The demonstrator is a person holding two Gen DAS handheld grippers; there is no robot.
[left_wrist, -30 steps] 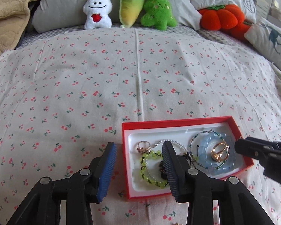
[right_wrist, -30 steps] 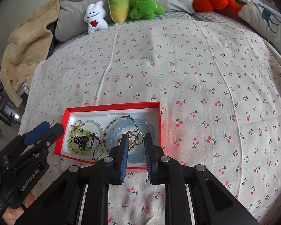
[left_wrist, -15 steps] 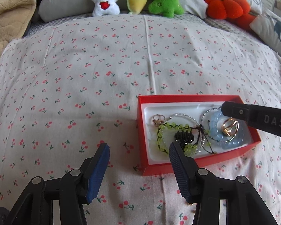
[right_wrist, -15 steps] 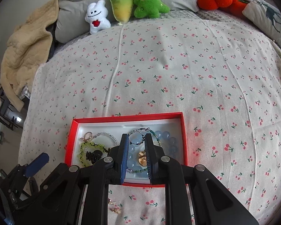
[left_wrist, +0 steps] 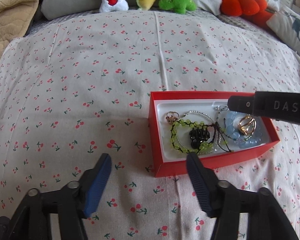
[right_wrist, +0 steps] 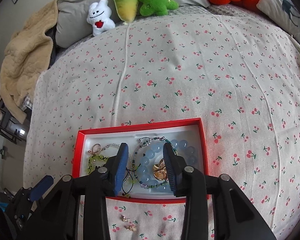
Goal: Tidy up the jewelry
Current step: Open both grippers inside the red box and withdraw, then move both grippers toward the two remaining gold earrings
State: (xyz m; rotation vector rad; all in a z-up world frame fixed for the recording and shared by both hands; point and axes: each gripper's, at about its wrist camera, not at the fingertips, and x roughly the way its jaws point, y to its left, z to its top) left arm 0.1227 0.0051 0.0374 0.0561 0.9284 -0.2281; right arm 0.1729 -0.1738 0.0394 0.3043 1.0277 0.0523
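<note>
Left gripper (left_wrist: 148, 160) hovering near the red box's (left_wrist: 216, 163) front-left corner, jaws opening, nothing between them, no contact with box.

Right gripper (right_wrist: 146, 167) over the box interior, jaws opening; a second ago pinched nearly together. Gold ornament (right_wrist: 160, 171) now lying in the tray between the pads on the blue bead bracelet (right_wrist: 150, 165), no pad pressing it. Reads as a release: that piece looks delivered.

Box contents, left to right: small gold ring (left_wrist: 172, 117) at far-left, green bead bracelet (left_wrist: 182, 136) with black hair claw (left_wrist: 199, 136) inside its loop, clear bead strand (left_wrist: 198, 113) behind, dark cord (left_wrist: 220, 138), then blue bracelet with gold ornament on top.

Outside the box: two small gold earrings (right_wrist: 129, 223) on the cherry-print sheet (right_wrist: 170, 80), just in front of the near wall. Probably the next pickups.
</note>
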